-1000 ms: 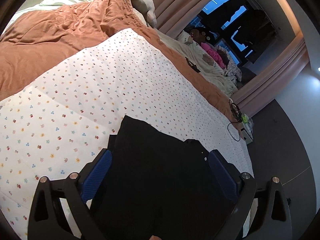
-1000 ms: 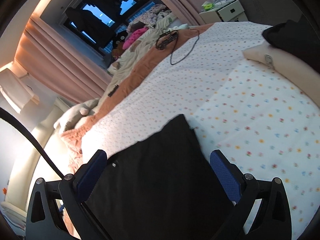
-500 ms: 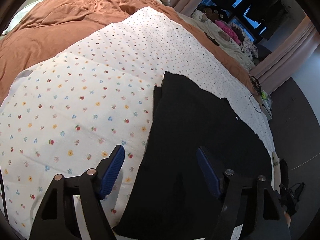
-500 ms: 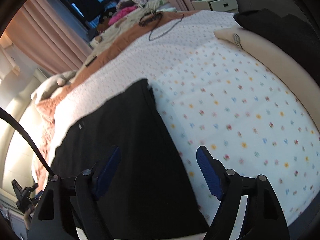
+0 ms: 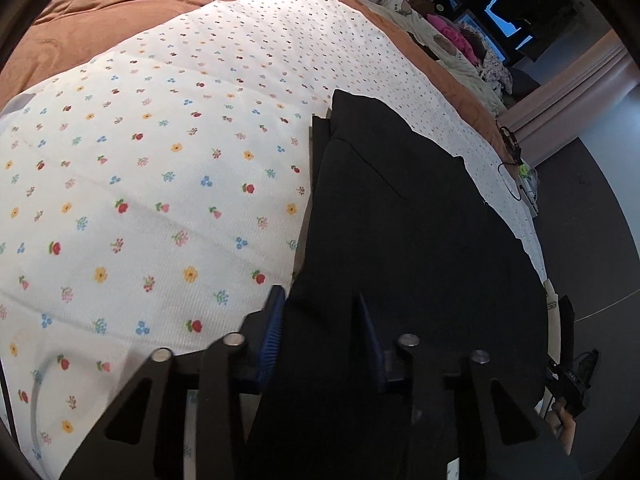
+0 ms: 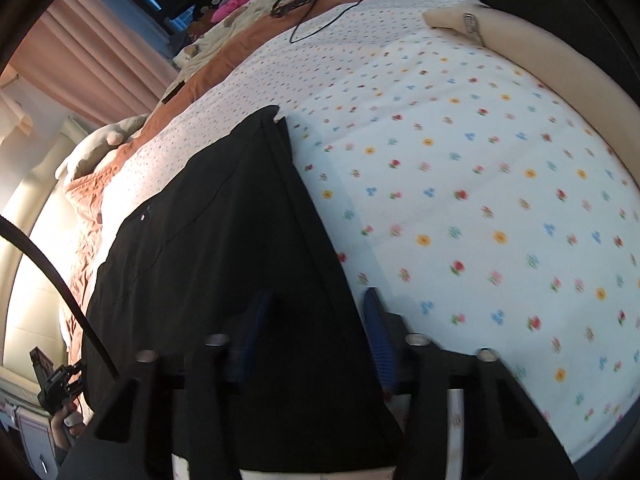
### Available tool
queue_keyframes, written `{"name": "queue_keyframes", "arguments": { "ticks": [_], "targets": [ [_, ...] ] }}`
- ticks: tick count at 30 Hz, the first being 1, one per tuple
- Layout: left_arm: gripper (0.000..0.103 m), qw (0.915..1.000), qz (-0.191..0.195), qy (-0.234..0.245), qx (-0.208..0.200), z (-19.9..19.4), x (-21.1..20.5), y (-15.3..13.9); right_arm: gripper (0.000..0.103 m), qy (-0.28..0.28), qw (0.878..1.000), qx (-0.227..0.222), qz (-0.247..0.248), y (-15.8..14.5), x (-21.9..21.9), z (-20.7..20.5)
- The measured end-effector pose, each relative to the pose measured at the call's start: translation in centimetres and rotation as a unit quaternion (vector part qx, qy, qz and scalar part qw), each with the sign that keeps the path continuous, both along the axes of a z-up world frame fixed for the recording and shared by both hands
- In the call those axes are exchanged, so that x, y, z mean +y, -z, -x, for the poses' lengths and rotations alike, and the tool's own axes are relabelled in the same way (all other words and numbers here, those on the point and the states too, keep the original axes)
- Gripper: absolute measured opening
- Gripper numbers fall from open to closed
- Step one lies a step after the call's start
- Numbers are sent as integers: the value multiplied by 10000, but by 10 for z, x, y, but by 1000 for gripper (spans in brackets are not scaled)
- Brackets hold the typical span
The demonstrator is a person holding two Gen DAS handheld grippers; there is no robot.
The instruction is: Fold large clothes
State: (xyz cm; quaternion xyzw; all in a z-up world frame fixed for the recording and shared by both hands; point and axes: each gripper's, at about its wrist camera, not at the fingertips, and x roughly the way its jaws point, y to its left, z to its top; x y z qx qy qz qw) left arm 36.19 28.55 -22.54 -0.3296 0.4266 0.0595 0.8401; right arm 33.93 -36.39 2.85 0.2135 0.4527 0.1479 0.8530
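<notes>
Black garment (image 5: 404, 240) lies spread flat on a bed, on top of a white sheet (image 5: 160, 184) printed with small flowers, and its near edge runs along the near side of the bed. An orange-brown quilt (image 5: 120, 4) covers the bed beyond the sheet.

Both views show the garment from its two near corners. The left wrist view has the garment filling the right half of the picture with the sheet to its left; the right wrist view (image 6: 224, 240) has it on the left with the sheet (image 6: 480, 200) to its right.

Only the right wrist view shows a cream cushion (image 6: 560, 68) at the sheet's far right with a dark bundle on it, a black cable (image 6: 320, 20) across the quilt, and a pale stuffed toy (image 6: 104, 140) near the pink curtains (image 6: 80, 52). Only the left wrist view shows the dark floor (image 5: 580, 208) past the bed.

Each view catches the other tongs small at its edge, held in a hand.

The left tongs (image 5: 320, 336) have just been closing, and the blue pads now stand narrow with the garment's corner between them, seemingly pinched. The right tongs (image 6: 316, 332) have likewise been closing and appear to grip the opposite near corner of the garment.
</notes>
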Motion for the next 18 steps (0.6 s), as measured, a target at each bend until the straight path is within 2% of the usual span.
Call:
{"name": "queue_keyframes", "arguments": {
  "ticks": [1,2,3,5,8,15,18],
  "targets": [
    [19,10000,-49,-1,-3,-2,-1,-1,14,-5,10000,-17,34,1,2,-3],
    [10,9999,-126,-1,-10,-6,-2,-3,1,7,9999,-50,94,2,4,-6],
    [6,9997,-239,-13,-8,-10,-3,-6,0,11,9998,-121,172,2,5,-9],
    [5,9991,-430,-29,-4,-16,-4,-11,0,27,9993,-233,296,1,10,-14],
    [4,9988,-485,-67,30,-24,-2,-11,0,44,9992,-275,285,1,12,-20],
    [4,9990,-399,-201,102,-31,3,-9,0,181,9990,-198,357,3,13,-28],
    [4,9995,-275,-39,136,-27,0,-14,0,338,9987,-57,377,-3,10,-26]
  ]
}}
